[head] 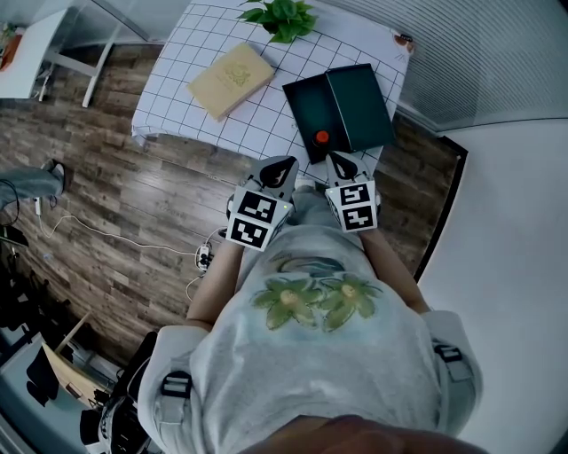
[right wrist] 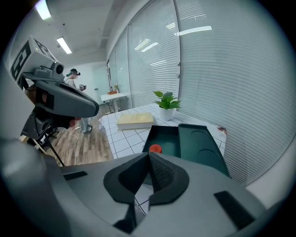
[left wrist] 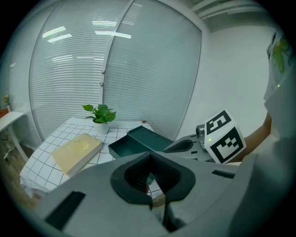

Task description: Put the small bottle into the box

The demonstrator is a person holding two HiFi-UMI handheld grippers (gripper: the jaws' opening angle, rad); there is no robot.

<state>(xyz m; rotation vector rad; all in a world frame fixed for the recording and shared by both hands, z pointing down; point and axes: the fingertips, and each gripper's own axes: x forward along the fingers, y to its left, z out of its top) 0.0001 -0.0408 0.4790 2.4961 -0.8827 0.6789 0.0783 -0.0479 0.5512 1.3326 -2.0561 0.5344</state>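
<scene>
A small bottle with a red cap point(head: 321, 137) stands inside the open dark green box point(head: 303, 105) on the checked table; its lid point(head: 359, 106) lies flat beside it on the right. In the right gripper view the red cap point(right wrist: 155, 148) shows in the box's near corner. My left gripper point(head: 277, 170) and right gripper point(head: 342, 165) hang side by side at the table's near edge, close to my body, short of the box. Both are shut with nothing between the jaws. The right gripper point(right wrist: 149, 157) points at the box; the left gripper point(left wrist: 149, 159) points at the table's middle.
A tan book point(head: 231, 80) lies left of the box on the white checked tablecloth point(head: 177, 97). A potted green plant point(head: 282, 18) stands at the far edge. Wooden floor with cables point(head: 133, 235) lies to the left, and blinds run along the wall behind the table.
</scene>
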